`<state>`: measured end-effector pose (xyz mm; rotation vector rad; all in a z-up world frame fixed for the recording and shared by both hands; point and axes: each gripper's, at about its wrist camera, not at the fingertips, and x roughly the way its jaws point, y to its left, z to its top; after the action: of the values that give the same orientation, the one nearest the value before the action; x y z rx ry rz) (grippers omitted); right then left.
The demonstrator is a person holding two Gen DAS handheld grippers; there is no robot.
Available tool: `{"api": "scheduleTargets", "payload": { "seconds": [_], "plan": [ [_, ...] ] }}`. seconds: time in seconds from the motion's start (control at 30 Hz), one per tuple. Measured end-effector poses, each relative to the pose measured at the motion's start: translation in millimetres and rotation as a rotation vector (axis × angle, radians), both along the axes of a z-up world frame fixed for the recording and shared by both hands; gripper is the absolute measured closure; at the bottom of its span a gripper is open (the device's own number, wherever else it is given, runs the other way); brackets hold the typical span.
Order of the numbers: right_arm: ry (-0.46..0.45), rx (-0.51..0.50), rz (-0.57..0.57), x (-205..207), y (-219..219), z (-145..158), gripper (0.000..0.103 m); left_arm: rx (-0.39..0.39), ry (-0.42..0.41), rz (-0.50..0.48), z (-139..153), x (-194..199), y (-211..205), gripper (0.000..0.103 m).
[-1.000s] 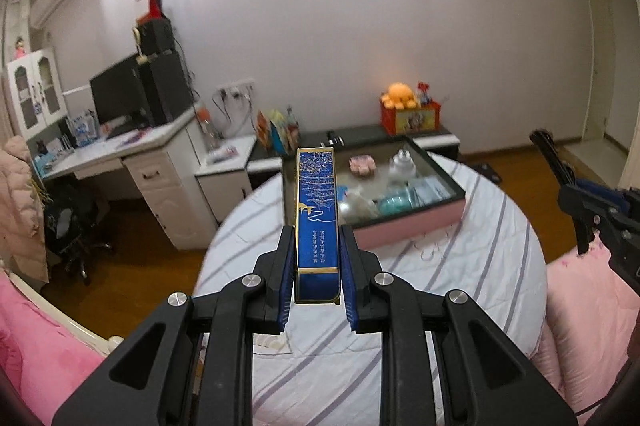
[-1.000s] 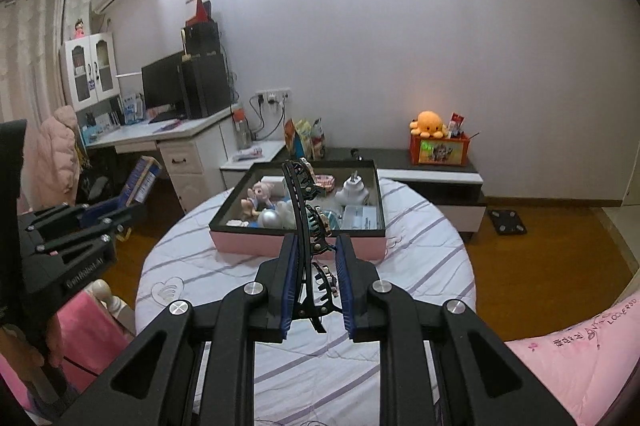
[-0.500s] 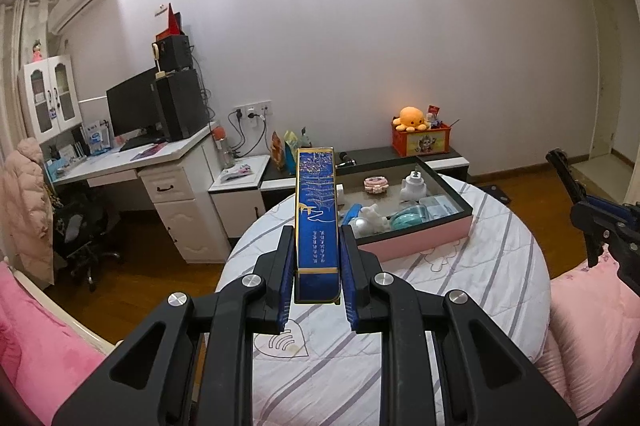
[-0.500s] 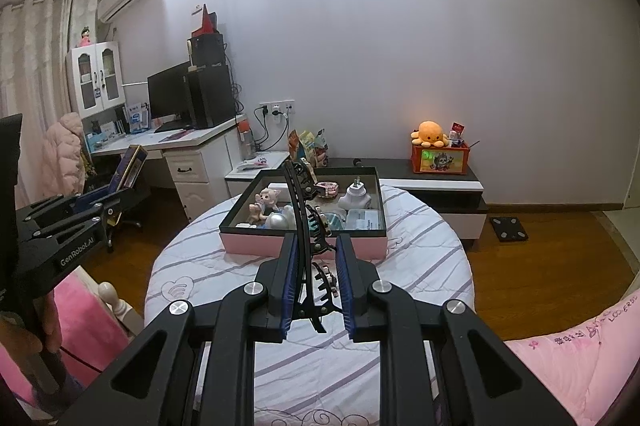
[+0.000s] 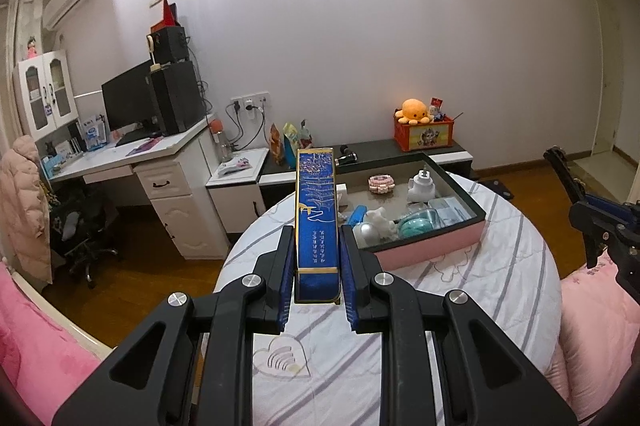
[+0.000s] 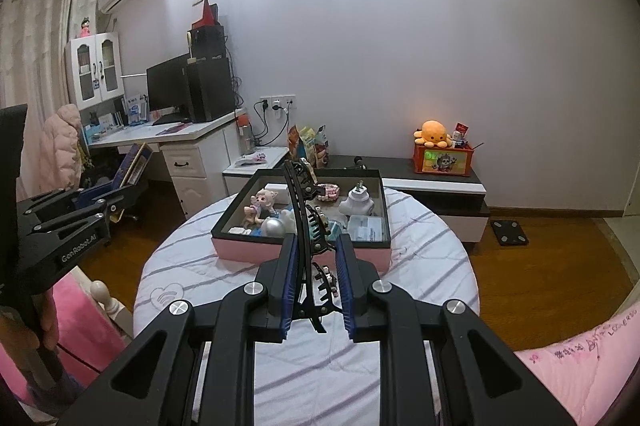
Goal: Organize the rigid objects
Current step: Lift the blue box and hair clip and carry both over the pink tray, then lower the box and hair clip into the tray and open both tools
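Note:
My left gripper (image 5: 316, 246) is shut on a long blue box with gold print (image 5: 315, 201), held on edge and pointing away over the round striped table (image 5: 500, 286). My right gripper (image 6: 316, 250) is shut on a black hair claw clip (image 6: 306, 222) that sticks up past the fingertips. Beyond both lies a pink tray with a dark rim (image 6: 256, 252), also (image 5: 432, 254), holding a doll (image 6: 262, 203), a white plug (image 6: 358, 201), a silver ball and other small items. Each gripper shows at the edge of the other's view: left (image 6: 116, 197), right (image 5: 592, 222).
Pink bedding (image 5: 592, 326) borders the table on both sides, with a bed post (image 6: 100, 292) at the left. Behind stand a white desk with a monitor (image 5: 128, 101), a low cabinet with an orange crate (image 6: 442, 159), and a black scale (image 6: 508, 232) on the wooden floor.
Both grippers have drawn back slightly from the table, so the tray looks a little farther and more of the room shows. Both grips are unchanged.

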<state>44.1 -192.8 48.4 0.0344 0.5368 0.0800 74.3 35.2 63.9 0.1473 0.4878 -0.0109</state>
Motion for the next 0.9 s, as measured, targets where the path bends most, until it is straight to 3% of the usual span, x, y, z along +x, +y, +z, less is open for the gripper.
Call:
{"api": "scheduleTargets", "payload": {
  "seconds": [0.17, 0.37, 0.7, 0.9],
  "plan": [
    [0.005, -0.007, -0.001, 36.0, 2.8, -1.3, 0.084, 0.003, 0.021, -0.017, 1.5, 42.4, -3.5, 0.082],
    [0.034, 0.009, -0.02, 99.9, 1.3, -10.1, 0.084, 0.0, 0.111, -0.039, -9.7, 118.5, -13.5, 0.082],
    [0.234, 0.048, -0.01, 224.3, 1.6, -65.8, 0.084, -0.012, 0.386, -0.052, -78.4, 253.4, -26.1, 0.082],
    [0.358, 0.048, -0.019, 259.9, 3.5, -109.7, 0.084, 0.0, 0.495, -0.032, -119.0, 277.6, -28.9, 0.082]
  ]
}}
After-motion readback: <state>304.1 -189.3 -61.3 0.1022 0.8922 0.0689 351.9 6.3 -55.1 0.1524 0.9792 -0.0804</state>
